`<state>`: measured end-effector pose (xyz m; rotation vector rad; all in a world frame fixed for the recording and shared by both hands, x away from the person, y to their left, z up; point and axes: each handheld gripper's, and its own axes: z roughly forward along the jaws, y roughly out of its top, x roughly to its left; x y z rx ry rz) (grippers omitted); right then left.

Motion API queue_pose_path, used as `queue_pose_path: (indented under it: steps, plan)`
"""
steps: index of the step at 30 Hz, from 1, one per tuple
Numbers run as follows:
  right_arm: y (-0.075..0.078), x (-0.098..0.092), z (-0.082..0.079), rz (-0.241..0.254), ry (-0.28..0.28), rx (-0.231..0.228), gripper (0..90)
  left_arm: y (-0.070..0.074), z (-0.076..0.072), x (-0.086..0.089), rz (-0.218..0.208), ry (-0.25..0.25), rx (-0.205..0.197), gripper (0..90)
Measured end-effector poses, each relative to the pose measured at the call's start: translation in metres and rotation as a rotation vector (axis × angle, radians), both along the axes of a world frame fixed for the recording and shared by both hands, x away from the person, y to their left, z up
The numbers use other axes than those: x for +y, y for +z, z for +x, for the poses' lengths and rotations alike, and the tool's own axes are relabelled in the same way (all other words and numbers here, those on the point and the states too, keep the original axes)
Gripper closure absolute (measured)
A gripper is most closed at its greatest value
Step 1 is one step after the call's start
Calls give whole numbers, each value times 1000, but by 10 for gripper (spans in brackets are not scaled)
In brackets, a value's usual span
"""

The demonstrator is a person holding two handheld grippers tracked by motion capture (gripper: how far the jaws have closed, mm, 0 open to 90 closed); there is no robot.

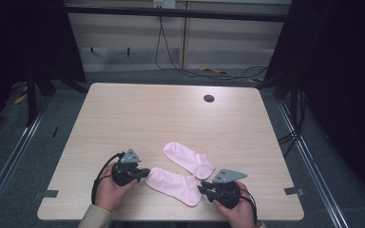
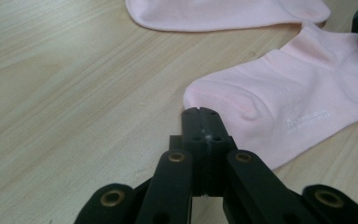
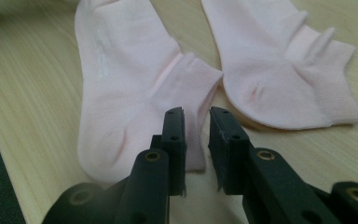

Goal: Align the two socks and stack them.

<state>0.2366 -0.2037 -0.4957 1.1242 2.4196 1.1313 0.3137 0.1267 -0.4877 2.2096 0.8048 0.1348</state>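
Note:
Two pale pink ankle socks lie flat near the table's front edge. The near sock (image 1: pixel 173 185) (image 2: pixel 298 93) (image 3: pixel 121 70) stretches between my two grippers. The far sock (image 1: pixel 189 159) (image 2: pixel 223 11) (image 3: pixel 270 60) lies just behind it. My left gripper (image 1: pixel 146 173) (image 2: pixel 200 112) is shut, its tips against the toe edge of the near sock; no fabric shows between the jaws. My right gripper (image 1: pixel 202 188) (image 3: pixel 196 116) hovers at the cuff end of the near sock, with its jaws a narrow gap apart and nothing held.
The light wooden table (image 1: pixel 161 114) has a round cable hole (image 1: pixel 209 98) at the back right. Metal rails and dark frames flank the table, and cables (image 1: pixel 209 71) lie on the floor behind it. A person's hands hold both grippers at the front edge.

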Motion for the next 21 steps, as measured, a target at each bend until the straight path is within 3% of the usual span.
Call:
queue_pose_path:
  steps: [5,15,21]
  plan:
    - [1,3,1,-11,6,3,893,0,0,1,-2,-4,4,900]
    - [11,0,0,58,5,-9,900,12,-4,5,-42,3,-26,900]
    - [19,-1,0,81,17,-19,900,19,-6,4,-69,12,-22,900]
